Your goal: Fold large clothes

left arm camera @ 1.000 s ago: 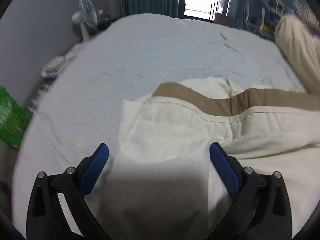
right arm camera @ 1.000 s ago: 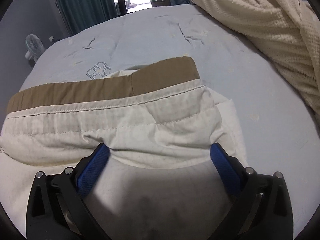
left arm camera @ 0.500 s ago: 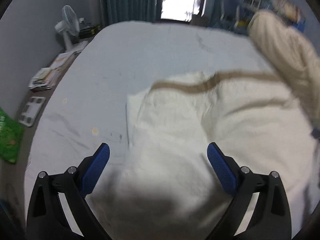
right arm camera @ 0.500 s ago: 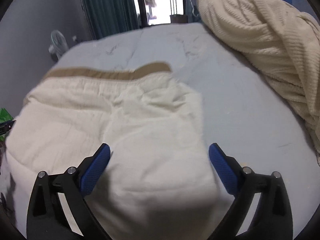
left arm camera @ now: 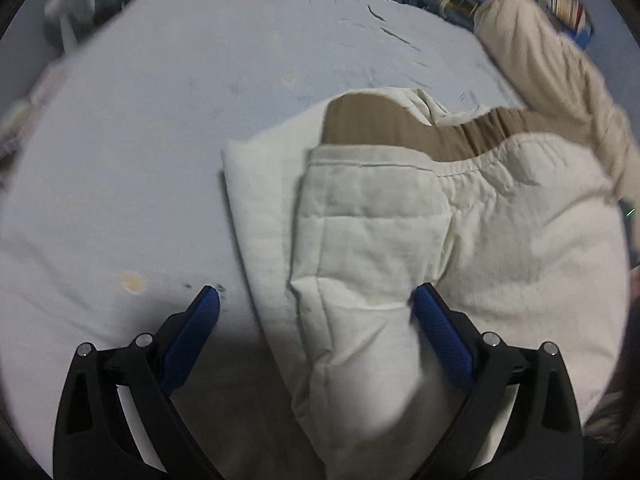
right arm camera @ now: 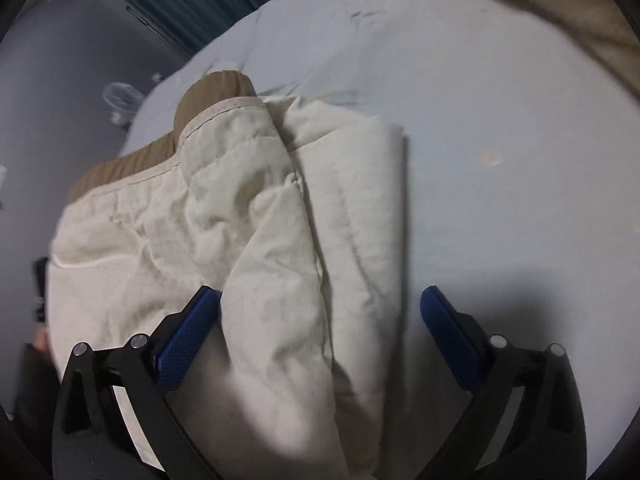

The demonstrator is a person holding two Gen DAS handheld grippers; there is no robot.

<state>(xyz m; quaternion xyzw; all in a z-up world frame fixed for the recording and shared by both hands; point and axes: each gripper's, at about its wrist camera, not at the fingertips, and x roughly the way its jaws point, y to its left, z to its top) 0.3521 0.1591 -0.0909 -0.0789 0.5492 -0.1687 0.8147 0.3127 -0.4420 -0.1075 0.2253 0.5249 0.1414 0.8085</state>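
Both claws are spread wide, gripping nothing. The left claw [left arm camera: 316, 300] and right claw [right arm camera: 320, 300] straddle folded cream trousers [left arm camera: 380, 216] on the bed [left arm camera: 160, 120].

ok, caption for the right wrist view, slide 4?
Open right hand-held gripper over cream garment, brown waistband at far end, on the bed.

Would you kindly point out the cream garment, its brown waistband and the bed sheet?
cream garment [left arm camera: 380, 240], left wrist view, quilted top layer.
brown waistband [right arm camera: 208, 92], right wrist view, raised end.
bed sheet [right arm camera: 500, 200], right wrist view, bare area.
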